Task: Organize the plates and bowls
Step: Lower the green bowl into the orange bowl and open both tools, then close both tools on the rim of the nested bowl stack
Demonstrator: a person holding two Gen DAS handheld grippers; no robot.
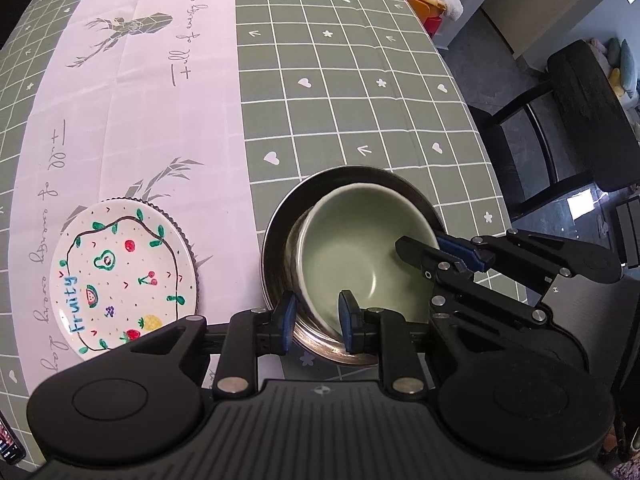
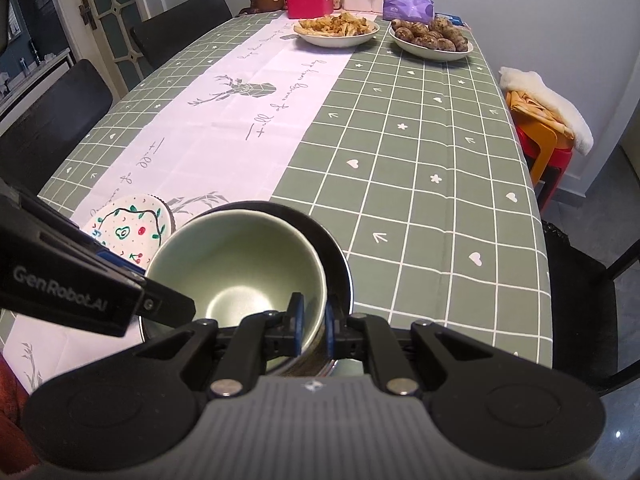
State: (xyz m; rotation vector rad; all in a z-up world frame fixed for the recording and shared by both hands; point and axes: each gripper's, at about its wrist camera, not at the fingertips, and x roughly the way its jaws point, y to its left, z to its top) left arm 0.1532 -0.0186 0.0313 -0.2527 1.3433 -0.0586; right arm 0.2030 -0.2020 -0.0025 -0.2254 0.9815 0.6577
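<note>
Slippage is what we worry about most: our right gripper (image 2: 313,322) pinches the near wall of the green bowl (image 2: 236,272), one pad inside and one outside, jaws nearly together on that thin rim. A glazed wall held at one edge could twist out, and the bowl already sits tilted inside the steel bowl (image 1: 280,216), so a careless lift might drag the metal one along or knock ceramic against it.

Our left gripper (image 1: 316,322) straddles the same green bowl's rim on its own side, jaws partly apart; from the left wrist view we cannot tell whether the pads actually press the wall or only flank it. If both pull at once in different directions, the bowl could tip.

Both tools come in low from the table's near edge, angled downward, and cross close to each other over the nested bowls.

Just beside the bowls lies the fruit-painted plate (image 1: 124,276), flat on the white runner, untouched. Well beyond, at the far end, stand two dishes of food (image 2: 336,30).
</note>
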